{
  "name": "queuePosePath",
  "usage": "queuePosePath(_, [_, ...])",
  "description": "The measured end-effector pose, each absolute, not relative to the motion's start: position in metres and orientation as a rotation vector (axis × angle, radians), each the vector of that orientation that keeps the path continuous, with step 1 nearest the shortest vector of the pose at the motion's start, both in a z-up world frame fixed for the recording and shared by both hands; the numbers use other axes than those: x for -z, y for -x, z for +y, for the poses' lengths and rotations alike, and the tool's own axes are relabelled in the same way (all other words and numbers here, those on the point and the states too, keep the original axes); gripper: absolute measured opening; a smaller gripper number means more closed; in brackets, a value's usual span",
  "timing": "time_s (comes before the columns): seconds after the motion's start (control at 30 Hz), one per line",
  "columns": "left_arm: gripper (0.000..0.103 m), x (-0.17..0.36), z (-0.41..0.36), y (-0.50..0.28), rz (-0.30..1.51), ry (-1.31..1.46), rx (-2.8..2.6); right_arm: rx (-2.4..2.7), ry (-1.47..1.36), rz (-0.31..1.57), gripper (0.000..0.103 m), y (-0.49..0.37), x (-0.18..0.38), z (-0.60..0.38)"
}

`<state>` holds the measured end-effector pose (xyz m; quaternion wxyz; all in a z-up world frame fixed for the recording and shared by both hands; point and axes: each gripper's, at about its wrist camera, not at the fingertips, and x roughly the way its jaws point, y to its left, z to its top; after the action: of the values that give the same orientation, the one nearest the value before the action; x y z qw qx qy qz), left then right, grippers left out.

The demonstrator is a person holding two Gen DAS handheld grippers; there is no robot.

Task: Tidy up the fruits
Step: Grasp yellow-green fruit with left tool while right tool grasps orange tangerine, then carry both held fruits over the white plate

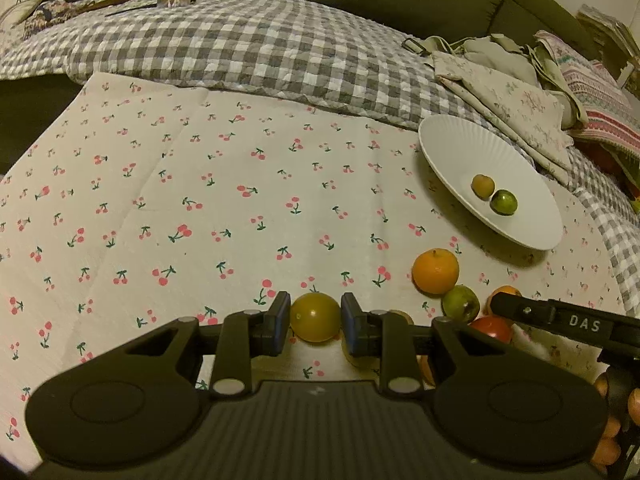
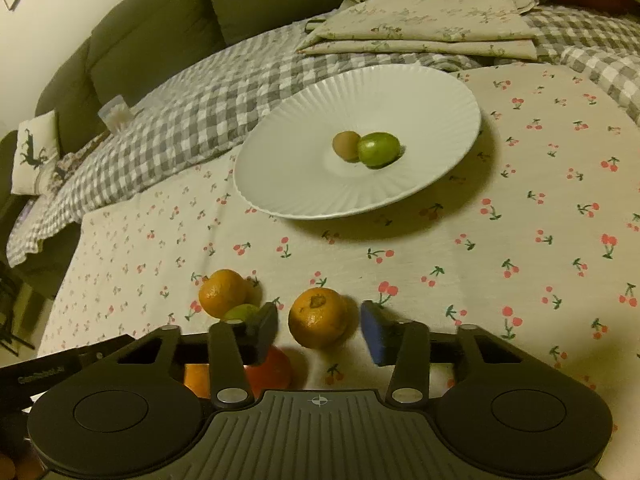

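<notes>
Cherry-print cloth (image 1: pixel 200 184) underneath. Left gripper (image 1: pixel 315 317) jaws clamped on yellow-green round fruit (image 1: pixel 314 317); right gripper (image 2: pixel 320 324) jaws apart around orange mandarin (image 2: pixel 318 318). Next, likely: close, carry both to white ribbed plate (image 2: pixel 304 184) ahead.

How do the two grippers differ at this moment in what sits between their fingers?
The left gripper is shut on a yellow-green fruit, pads touching both sides. The right gripper stands open around an orange, with clear gaps on each side. Both hang low over the cherry-print cloth, short of the white plate.
</notes>
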<state>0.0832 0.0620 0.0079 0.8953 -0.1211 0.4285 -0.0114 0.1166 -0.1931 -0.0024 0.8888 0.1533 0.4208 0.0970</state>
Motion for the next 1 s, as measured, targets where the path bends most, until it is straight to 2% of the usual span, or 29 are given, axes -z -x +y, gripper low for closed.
queuePosePath(0.03, [0.026,-0.008,0.061,-0.083,0.886,0.246,0.024,-0.203,-0.314,0.876,0.033,-0.117,0.003,-0.192])
queuePosePath(0.1, [0.026,-0.009,0.060,-0.083,0.881,0.236,0.025,-0.202,-0.299,0.872,0.032,-0.117,0.003,-0.190])
queuePosePath(1.0, [0.025,-0.025,0.044,-0.086,0.799,0.136,0.062,-0.191,-0.335,0.831,0.032,-0.110,-0.023,-0.200])
